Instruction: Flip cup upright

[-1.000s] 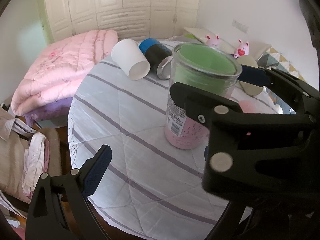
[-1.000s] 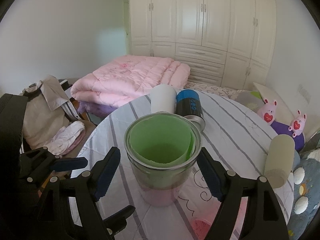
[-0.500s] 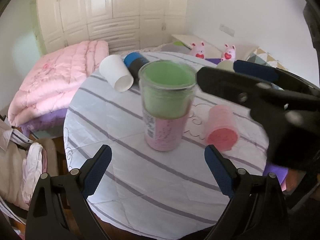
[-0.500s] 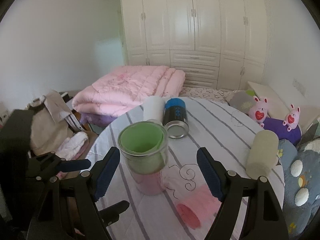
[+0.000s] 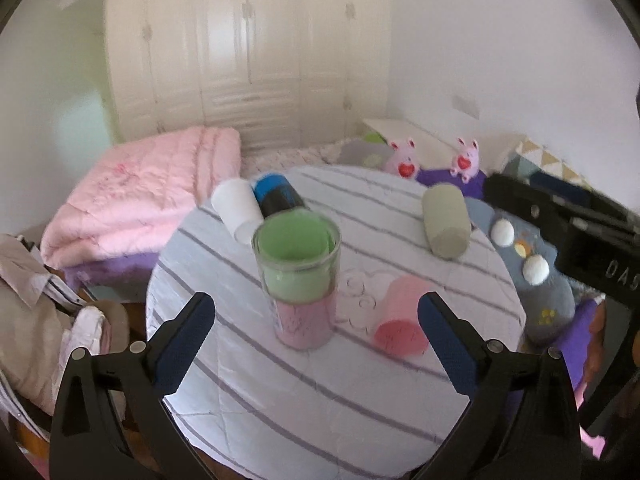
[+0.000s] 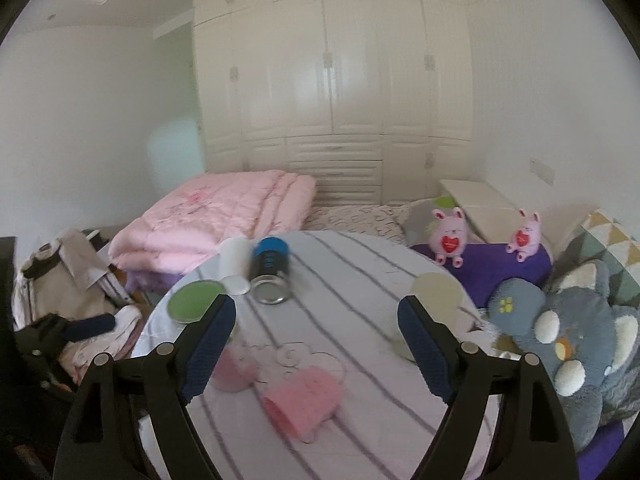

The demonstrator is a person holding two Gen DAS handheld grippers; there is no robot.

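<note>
The glass cup (image 5: 298, 280), green-lined above and pink below, stands upright near the middle of the round desk (image 5: 320, 400), mouth up, with nothing touching it; judged from that, the flip looks done. It rests on its base because the wide flat bottom is the stable face. A label patch sits low on its side, but the print is too blurred to read.

Just to its right a pink cup (image 5: 400, 324) lies on its side, mouth toward the near edge. Farther right a beige cup (image 5: 446, 220) also lies down. At the far left of the desk a white cup (image 5: 238, 210) and a blue-and-black can (image 5: 278, 196) lie touching each other; lying flat, these could roll on the cloth.

The left gripper (image 5: 316, 344) hangs near the desk's front edge, fingers spread wide and empty, the glass cup between them but apart. The right gripper (image 6: 316, 344) is likewise wide and empty, over the pink cup side. On the right gripper's body, seen from the left wrist, the letters "DAS" can be read, cut off at the frame.

Beyond the desk sit a pink quilt (image 6: 216, 216) and two pink plush rabbits (image 6: 448, 240).
</note>
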